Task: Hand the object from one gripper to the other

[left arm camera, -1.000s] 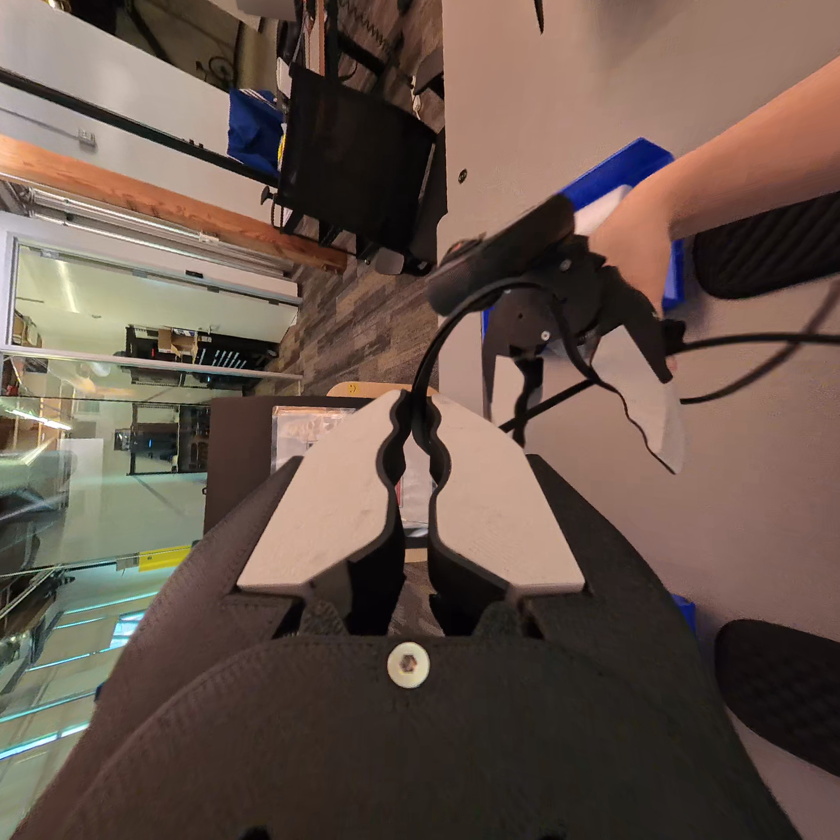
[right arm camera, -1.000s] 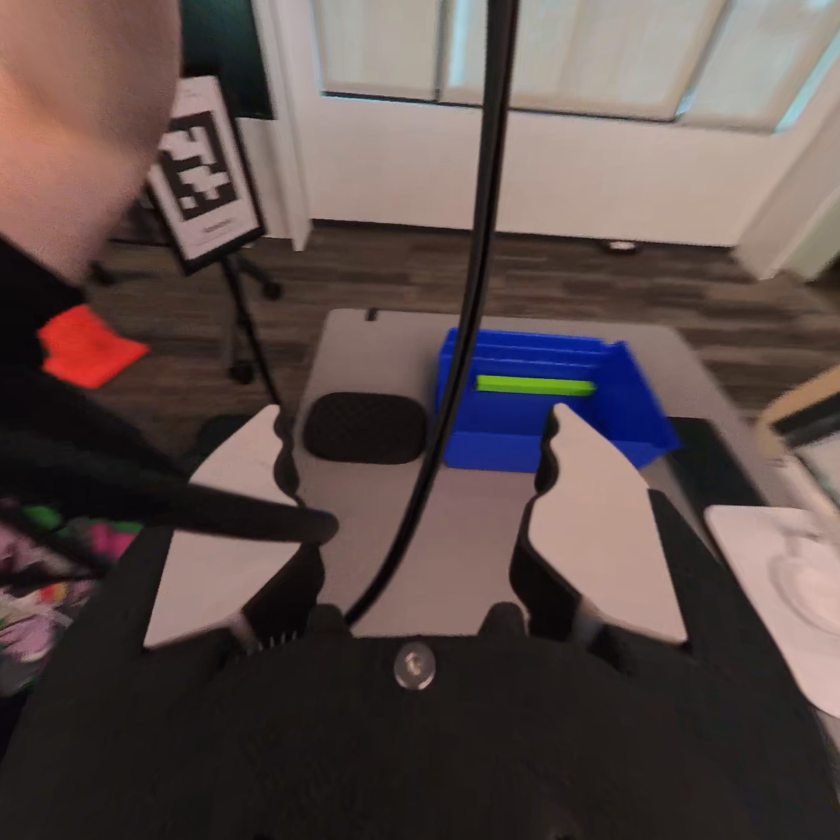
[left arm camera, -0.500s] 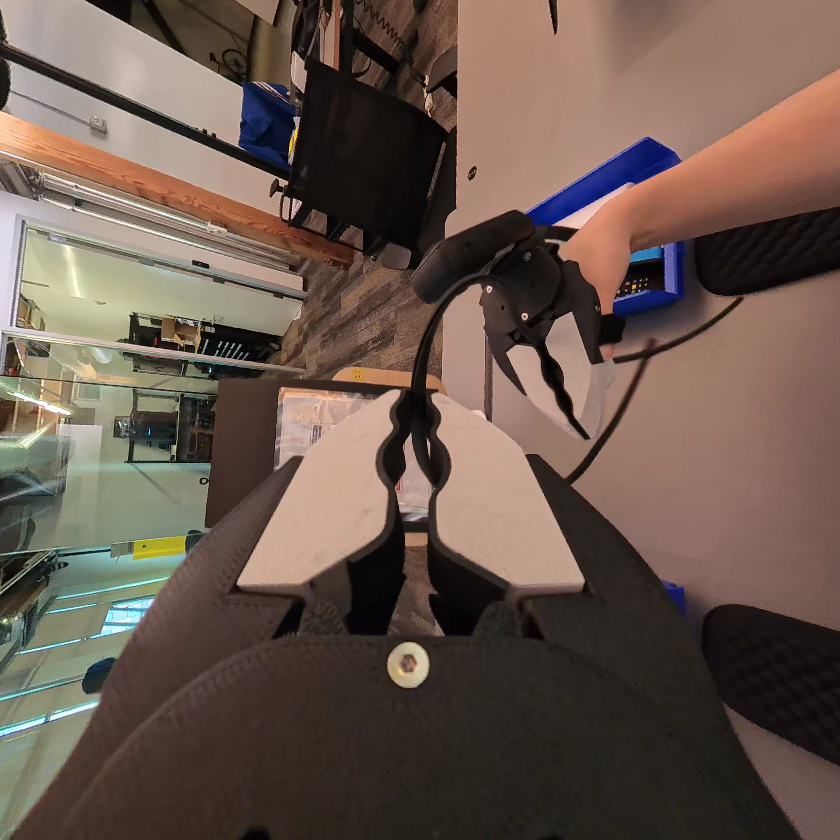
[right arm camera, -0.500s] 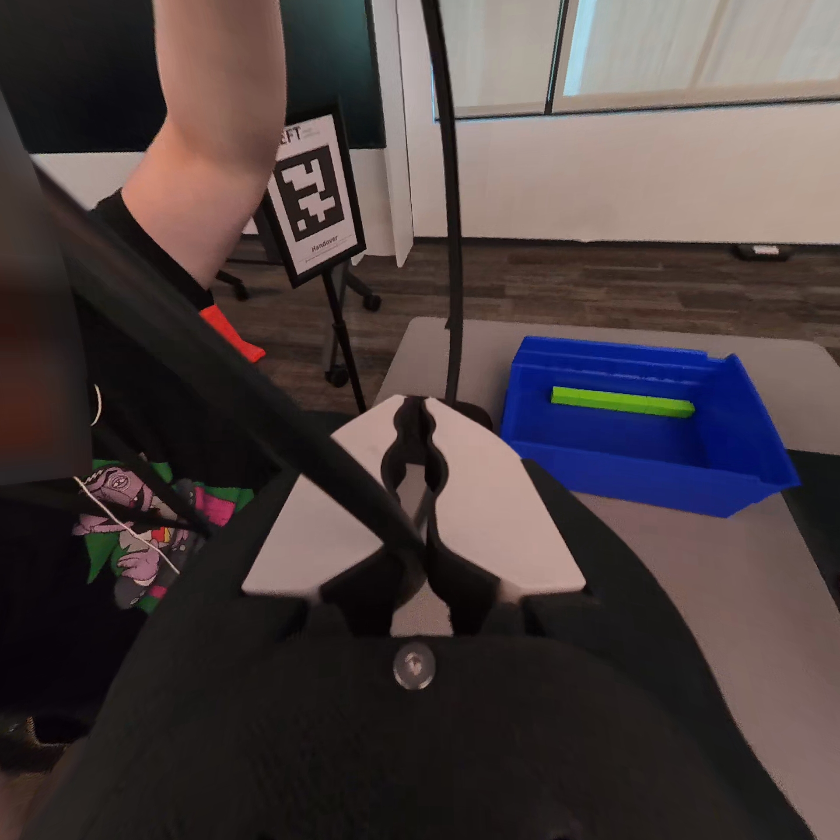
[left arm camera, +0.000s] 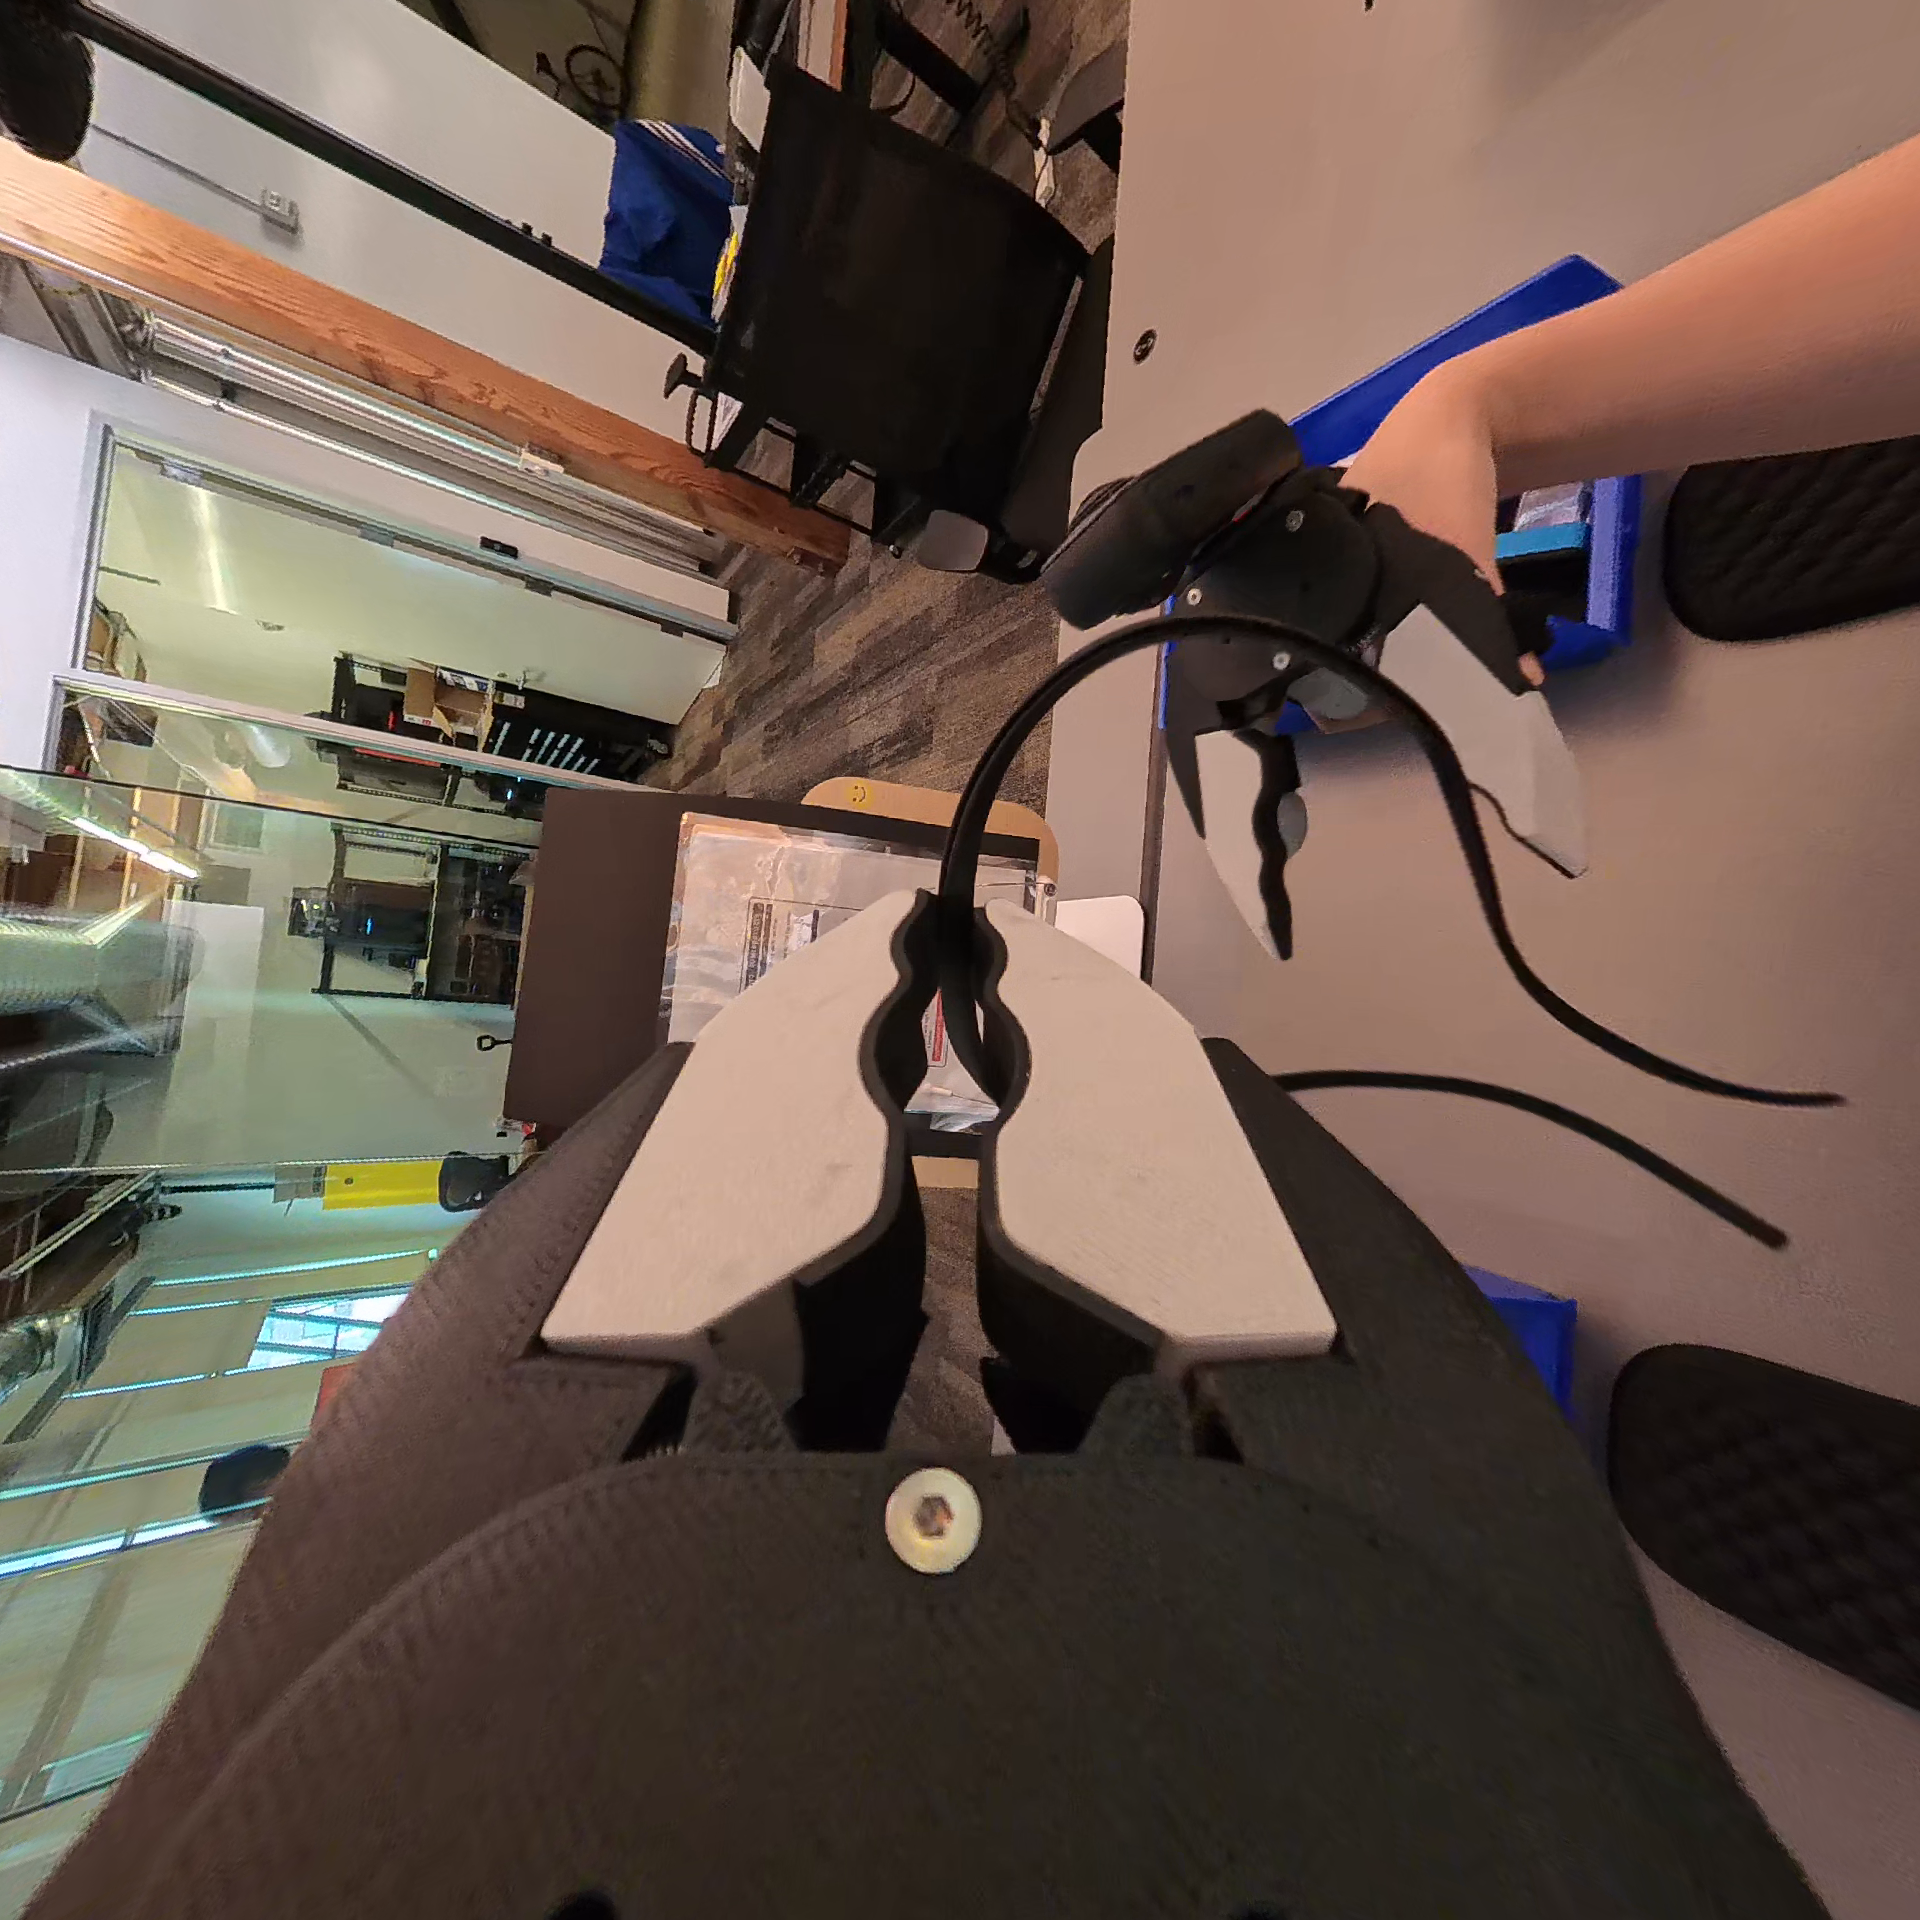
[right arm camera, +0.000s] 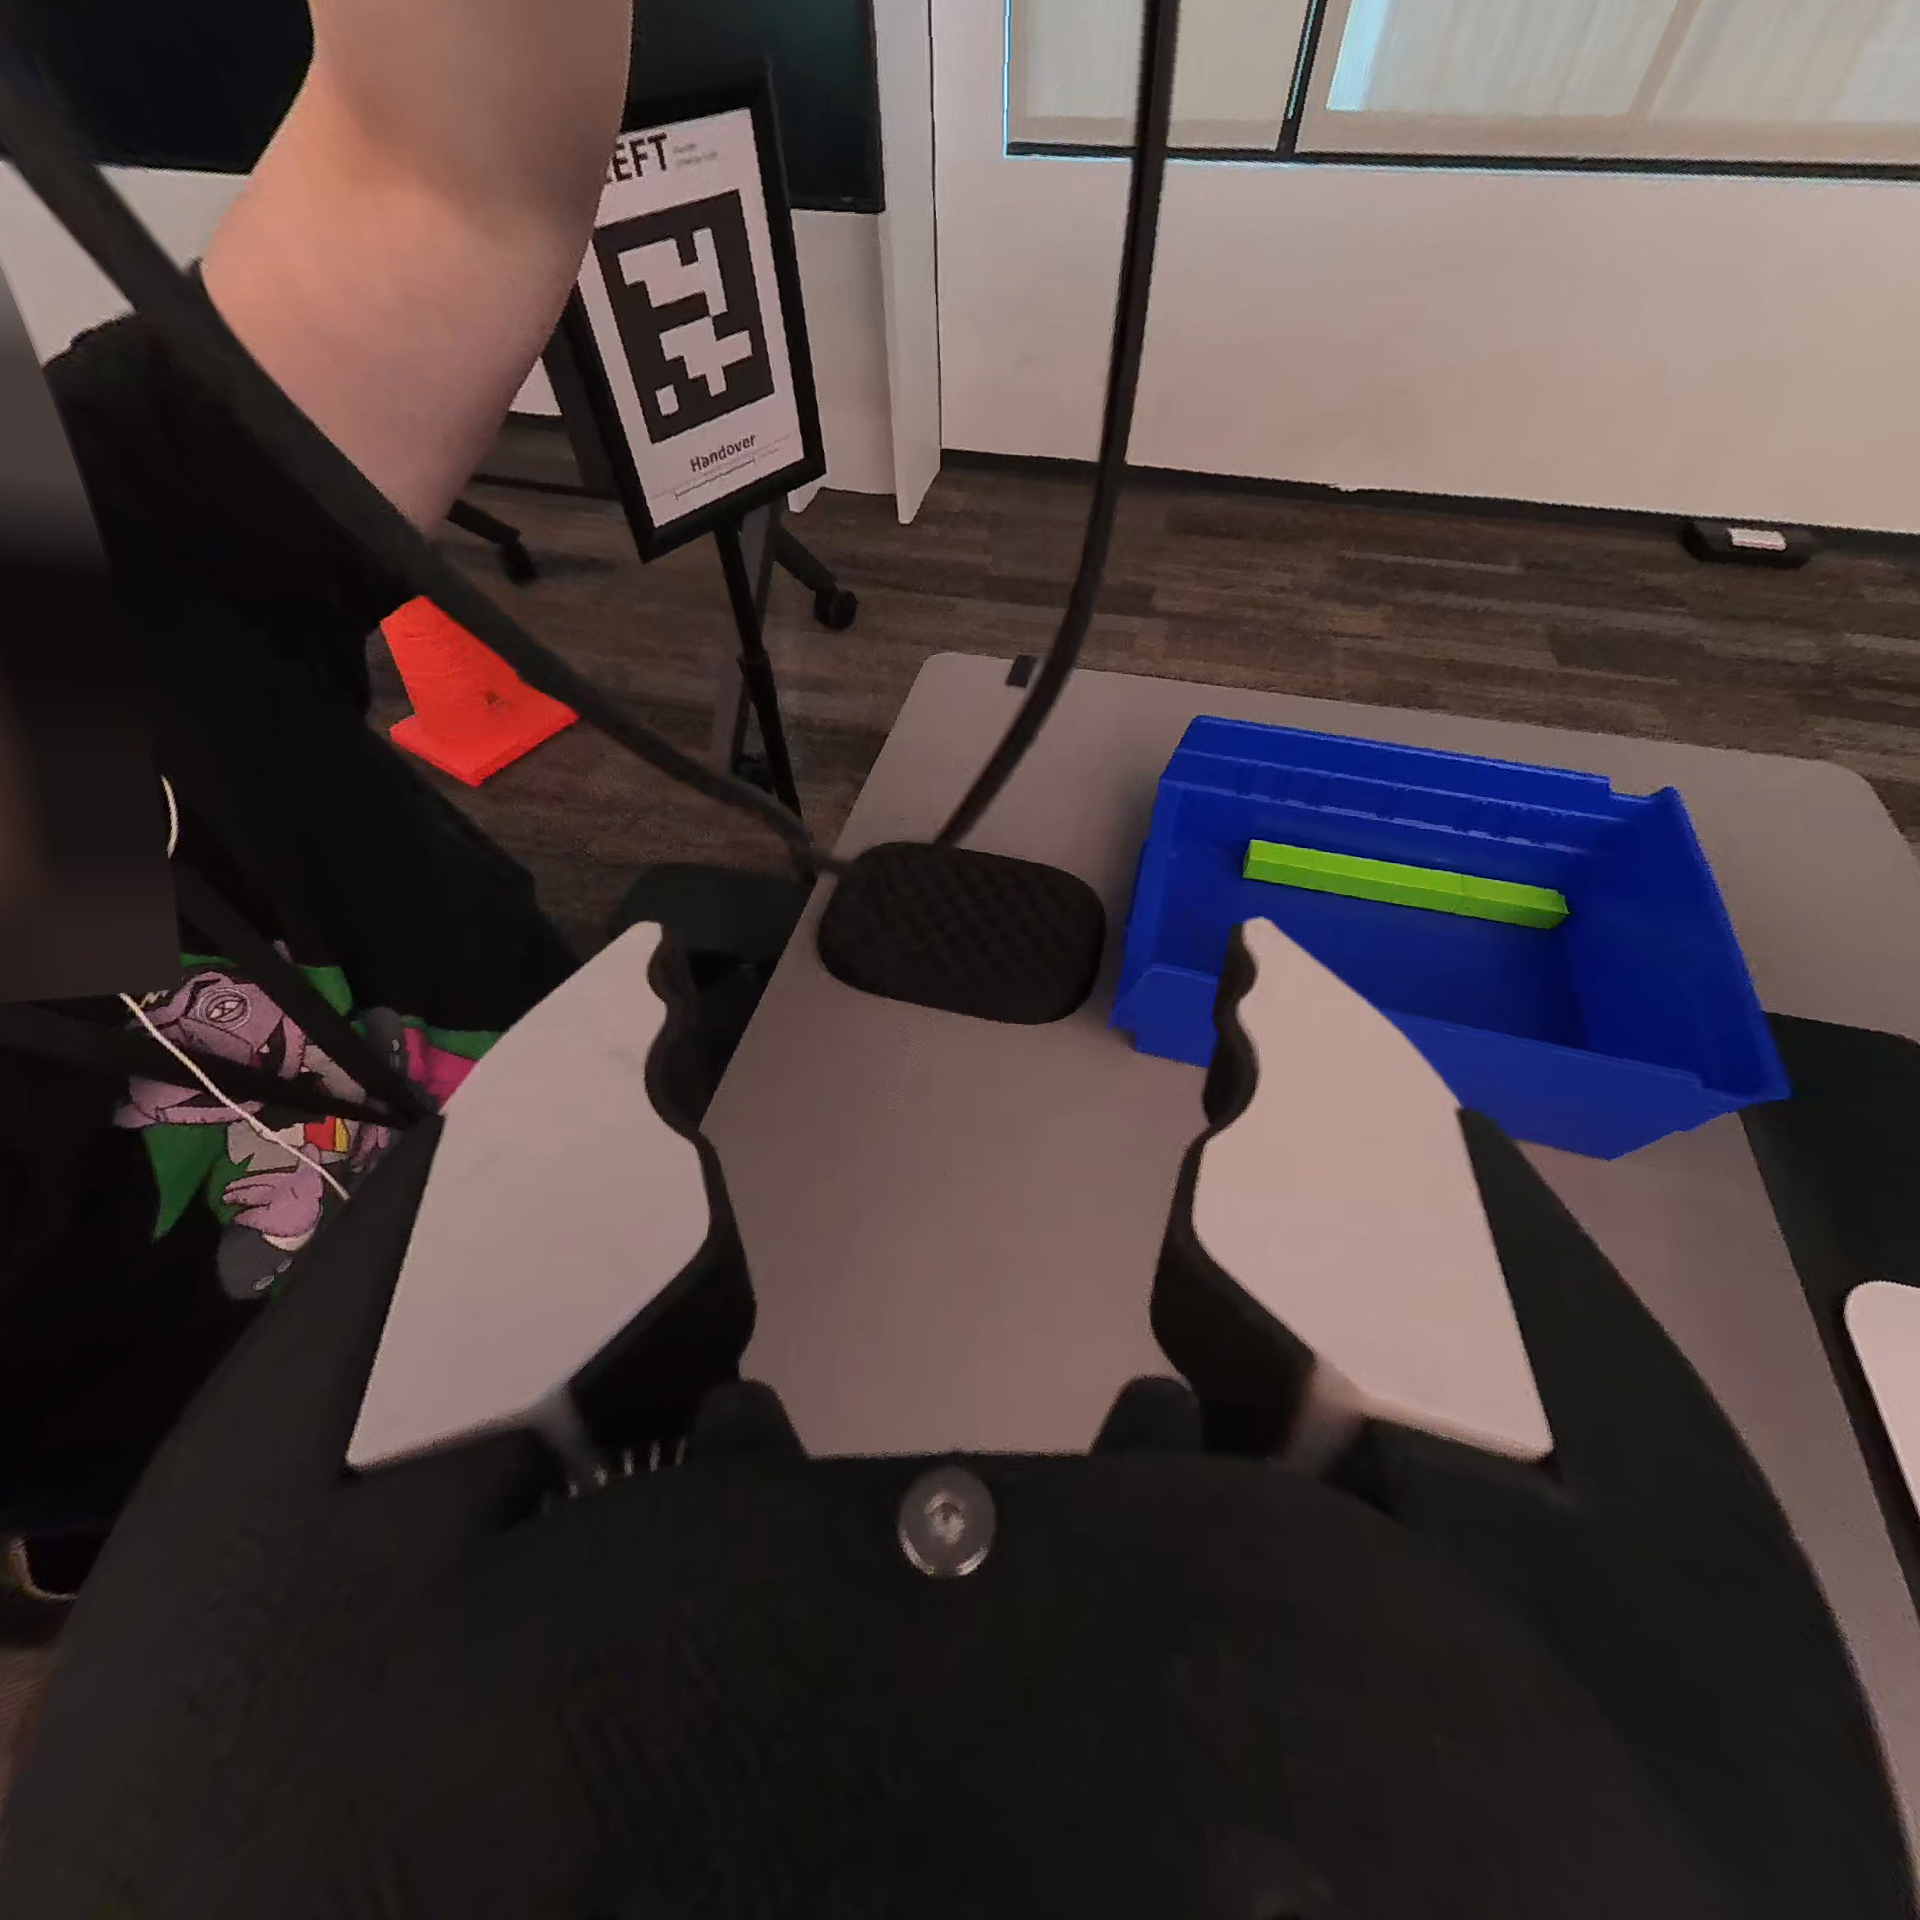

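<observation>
the left gripper (left arm camera: 951,940) is clamped on a black cable (left arm camera: 1049,717). the right gripper (right arm camera: 945,977) is spread wide (holding nothing), just beside the blue bin (right arm camera: 1621,1081).

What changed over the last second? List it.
The right gripper closed on the black cable half a second ago, then let go and now stands open. The left gripper stays shut on the cable. The blue bin and green block have not moved.
</observation>
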Tool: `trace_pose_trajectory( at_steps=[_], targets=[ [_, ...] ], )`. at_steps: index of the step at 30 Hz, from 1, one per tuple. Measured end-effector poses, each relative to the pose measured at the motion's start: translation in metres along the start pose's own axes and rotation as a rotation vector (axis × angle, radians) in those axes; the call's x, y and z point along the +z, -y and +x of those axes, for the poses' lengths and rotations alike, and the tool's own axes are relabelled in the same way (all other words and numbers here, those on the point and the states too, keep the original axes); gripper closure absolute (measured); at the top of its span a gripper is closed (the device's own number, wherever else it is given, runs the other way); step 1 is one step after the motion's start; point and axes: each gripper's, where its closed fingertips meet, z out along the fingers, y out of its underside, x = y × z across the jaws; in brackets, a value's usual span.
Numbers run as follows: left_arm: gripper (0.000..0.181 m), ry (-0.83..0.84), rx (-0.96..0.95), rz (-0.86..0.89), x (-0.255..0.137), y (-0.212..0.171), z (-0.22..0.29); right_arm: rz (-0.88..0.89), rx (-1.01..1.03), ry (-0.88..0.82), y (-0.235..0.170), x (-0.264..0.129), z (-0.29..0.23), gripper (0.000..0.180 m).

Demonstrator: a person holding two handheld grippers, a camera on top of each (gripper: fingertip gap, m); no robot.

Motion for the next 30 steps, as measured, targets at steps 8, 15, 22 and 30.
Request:
trace_pose_trajectory(
  at_steps=[8, 15, 22, 30],
  targets=[
    [0.176, -0.036, -0.003, 0.016, 0.003, 0.002, 0.010, 0.016, -0.051, 0.229, 0.008, 0.029, -0.041, 0.069],
    [0.176, -0.037, 0.005, 0.008, 0.006, 0.003, 0.009, -0.003, -0.004, 0.172, 0.005, 0.035, -0.026, 0.064],
    [0.176, -0.038, 0.007, 0.027, 0.004, 0.010, 0.009, 0.051, 0.019, 0.068, 0.009, 0.029, -0.003, 0.071],
    [0.176, -0.056, 0.021, 0.029, 0.005, 0.019, 0.014, 0.024, 0.043, 0.094, 0.004, 0.032, 0.005, 0.079]
  ],
)
